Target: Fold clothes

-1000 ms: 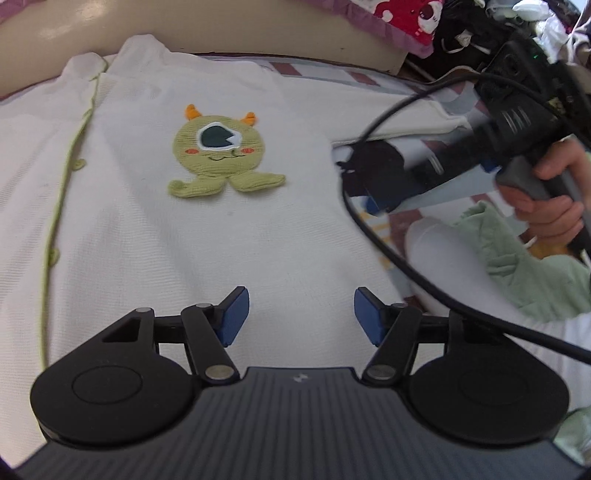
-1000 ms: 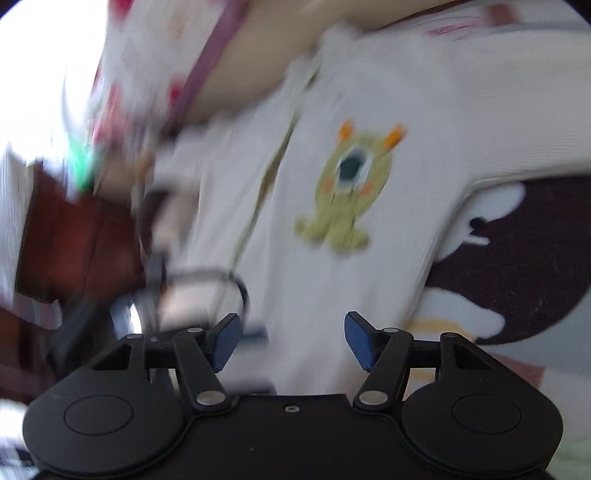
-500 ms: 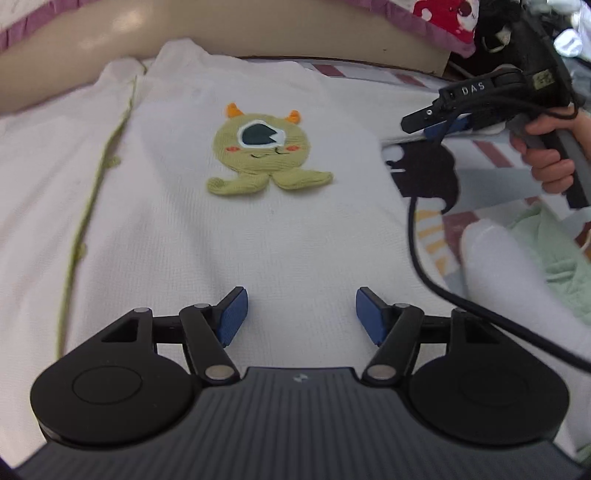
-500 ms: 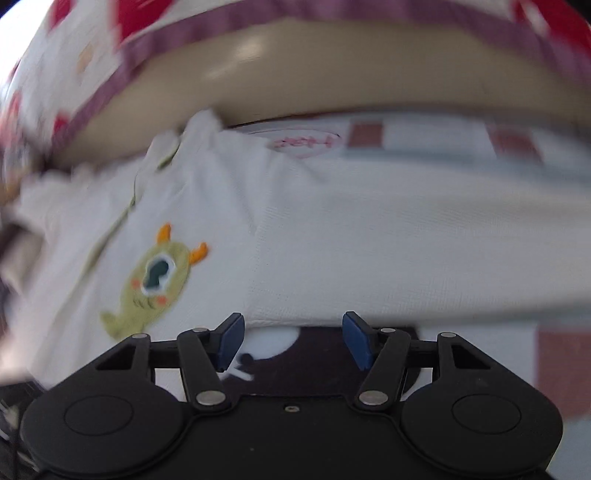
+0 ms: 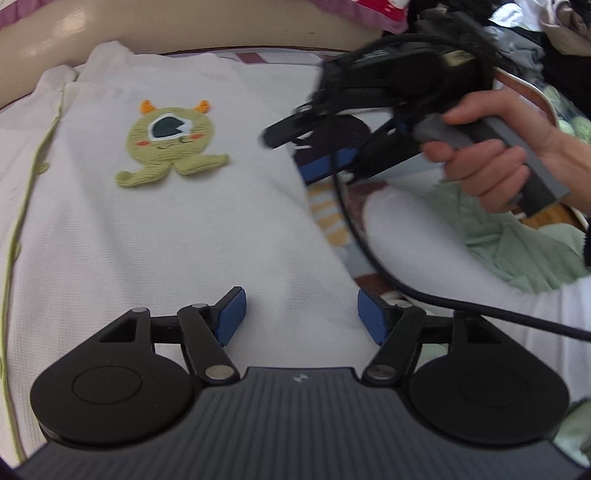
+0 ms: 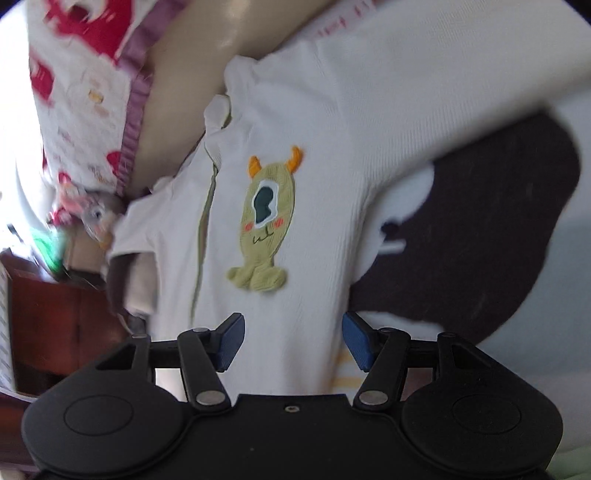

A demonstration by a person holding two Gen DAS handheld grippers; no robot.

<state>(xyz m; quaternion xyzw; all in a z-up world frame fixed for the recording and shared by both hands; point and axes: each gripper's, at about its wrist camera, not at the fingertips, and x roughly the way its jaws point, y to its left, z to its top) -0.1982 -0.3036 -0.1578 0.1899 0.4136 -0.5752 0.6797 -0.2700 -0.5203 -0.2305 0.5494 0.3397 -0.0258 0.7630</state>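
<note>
A white knit cardigan (image 5: pixel 155 236) lies spread flat, with a green one-eyed monster patch (image 5: pixel 170 144) on its front and a green-trimmed button edge (image 5: pixel 22 206) at the left. My left gripper (image 5: pixel 298 313) hovers open over the cardigan's lower right part, nothing between its blue pads. In the left wrist view my right gripper (image 5: pixel 314 151), held by a hand (image 5: pixel 495 162), sits over the cardigan's right edge. From the right wrist view, that gripper (image 6: pixel 292 338) is open above the cardigan (image 6: pixel 306 206), just below the patch (image 6: pixel 266 218).
A patterned bedsheet (image 5: pixel 332 218) with a dark cartoon shape (image 6: pixel 480 229) lies under the cardigan. A mint green garment (image 5: pixel 509 240) sits at the right. A black cable (image 5: pixel 369 254) crosses near my left gripper. A beige headboard (image 5: pixel 221 29) and a red-print pillow (image 6: pixel 77 96) border the far side.
My right gripper has swung down and toward the cardigan's right side, its view turning from the sleeve and headboard to the patch. The left gripper has shifted slightly right.
</note>
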